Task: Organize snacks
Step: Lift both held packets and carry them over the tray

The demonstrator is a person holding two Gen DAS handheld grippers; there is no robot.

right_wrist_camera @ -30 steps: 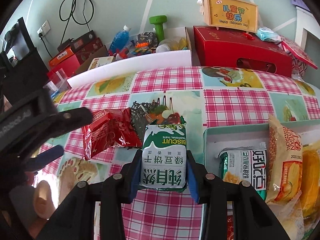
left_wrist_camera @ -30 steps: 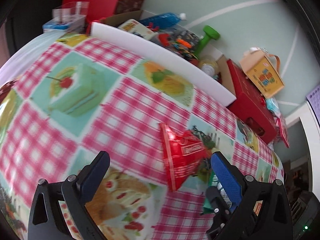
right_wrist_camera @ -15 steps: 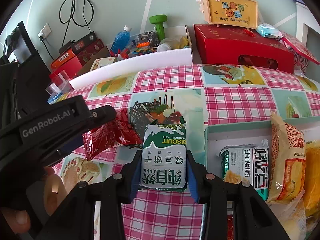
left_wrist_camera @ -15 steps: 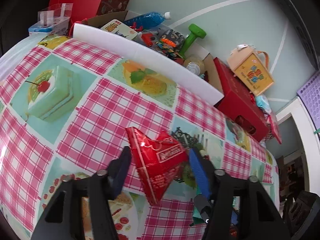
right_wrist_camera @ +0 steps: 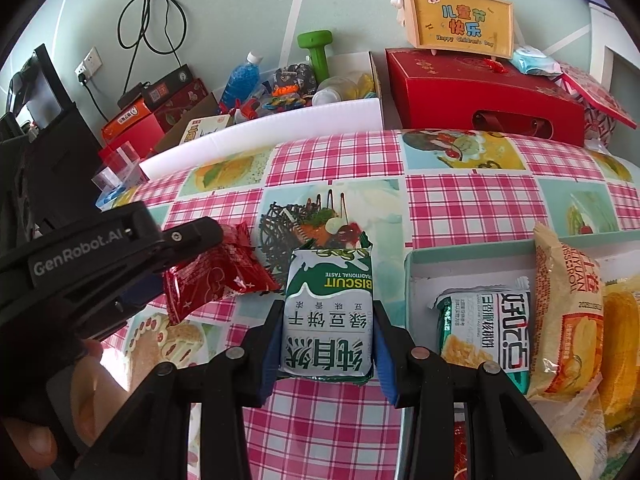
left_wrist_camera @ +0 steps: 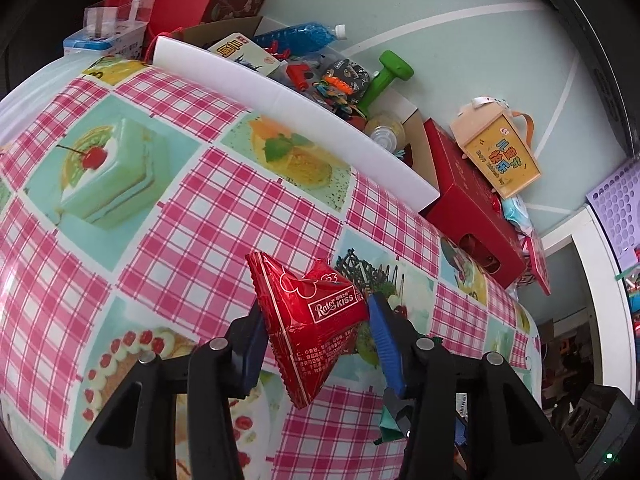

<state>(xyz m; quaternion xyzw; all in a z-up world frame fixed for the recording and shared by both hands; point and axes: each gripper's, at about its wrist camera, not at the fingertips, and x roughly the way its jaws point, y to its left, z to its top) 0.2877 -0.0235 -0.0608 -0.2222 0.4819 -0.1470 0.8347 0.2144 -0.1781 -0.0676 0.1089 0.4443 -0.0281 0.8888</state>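
Note:
My left gripper (left_wrist_camera: 316, 340) is shut on a red snack packet (left_wrist_camera: 310, 320) and holds it just above the checked tablecloth. The packet also shows in the right wrist view (right_wrist_camera: 212, 276), with the left gripper (right_wrist_camera: 132, 256) on it. My right gripper (right_wrist_camera: 326, 344) is shut on a green and white biscuit pack (right_wrist_camera: 328, 312), held beside a pale green tray (right_wrist_camera: 412, 276). The tray holds a green biscuit bar pack (right_wrist_camera: 484, 328) and a yellow cake bag (right_wrist_camera: 568, 312).
A white foam board (right_wrist_camera: 264, 140) lines the table's far edge. Behind it are a cardboard box of toys with a green dumbbell (right_wrist_camera: 318, 54), a red gift box (right_wrist_camera: 480, 96) and a yellow box (right_wrist_camera: 460, 20). A clear plastic box (left_wrist_camera: 116, 20) stands far left.
My left gripper moved forward around the red packet, closed on it and lifted it slightly. My right gripper kept hold of the biscuit pack and barely moved.

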